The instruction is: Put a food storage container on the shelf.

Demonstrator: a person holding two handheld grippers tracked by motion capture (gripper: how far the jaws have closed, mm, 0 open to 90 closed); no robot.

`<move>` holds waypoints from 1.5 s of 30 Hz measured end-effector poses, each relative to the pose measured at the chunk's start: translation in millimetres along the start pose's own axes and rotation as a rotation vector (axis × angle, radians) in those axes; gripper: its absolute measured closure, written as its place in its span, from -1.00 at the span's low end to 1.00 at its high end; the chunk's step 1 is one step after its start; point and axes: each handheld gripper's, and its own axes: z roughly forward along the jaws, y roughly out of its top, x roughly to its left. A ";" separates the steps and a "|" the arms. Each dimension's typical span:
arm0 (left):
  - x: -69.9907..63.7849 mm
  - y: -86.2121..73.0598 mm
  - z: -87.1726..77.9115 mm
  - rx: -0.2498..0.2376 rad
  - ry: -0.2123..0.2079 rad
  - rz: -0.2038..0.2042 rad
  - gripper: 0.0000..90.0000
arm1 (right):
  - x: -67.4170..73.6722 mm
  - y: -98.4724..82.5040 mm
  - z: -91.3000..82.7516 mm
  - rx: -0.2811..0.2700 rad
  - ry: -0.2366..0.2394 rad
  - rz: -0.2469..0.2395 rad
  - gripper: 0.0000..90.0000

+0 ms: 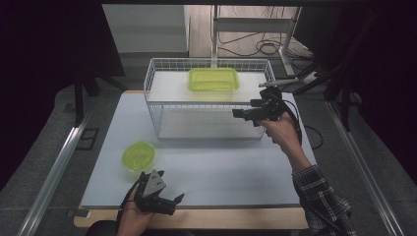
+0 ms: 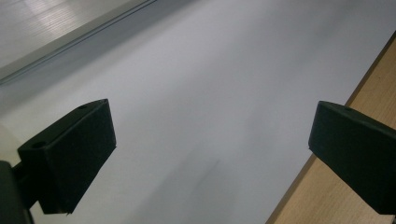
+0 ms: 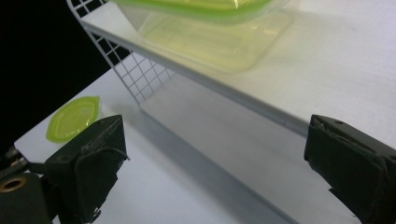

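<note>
While you are holding your right gripper (image 1: pixel 246 114) spread and empty just short of the green container (image 1: pixel 213 79) sitting ahead on the wire rack (image 1: pixel 156 105), the round lid (image 1: pixel 138 155) is lying beyond your spread, empty left gripper (image 1: pixel 169 201), so closing looks undone.

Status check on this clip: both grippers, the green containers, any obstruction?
Left gripper open, low at near edge. Right gripper open beside wire rack. Rectangular green container on upper shelf, round one on table. Nothing blocking.
</note>
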 end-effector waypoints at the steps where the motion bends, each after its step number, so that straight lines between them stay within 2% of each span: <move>1: 0.0 0.0 0.0 0.000 0.000 0.000 -0.99 | 0.0 0.0 0.0 0.000 0.000 0.000 -0.87; 4: 0.5 -0.3 0.5 0.008 -0.001 0.002 -0.99 | 2.3 -9.8 -1.9 0.010 -0.003 -0.029 -0.88; 12: 0.6 -0.7 1.5 0.010 -0.005 -0.002 -0.99 | 8.8 -34.8 -2.0 0.036 -0.007 -0.068 -0.90; 25: 1.8 -1.0 1.7 0.009 -0.015 -0.019 -0.99 | 21.1 -73.4 -0.2 0.057 -0.004 -0.079 -0.91; 27: 1.7 -0.9 1.7 0.011 -0.016 -0.021 -0.99 | 24.1 -82.0 0.4 0.060 -0.010 -0.094 -0.91; 32: 1.7 -1.2 2.3 0.019 -0.013 -0.023 -0.99 | 26.7 -93.3 0.8 0.059 -0.021 -0.097 -0.91; 33: 1.9 -1.2 2.3 0.019 -0.012 -0.023 -0.99 | 28.2 -100.1 0.9 0.059 -0.026 -0.094 -0.91; 45: 0.7 -1.4 3.4 0.028 -0.008 -0.003 -0.99 | 33.3 -133.7 2.1 0.047 -0.033 -0.082 -0.94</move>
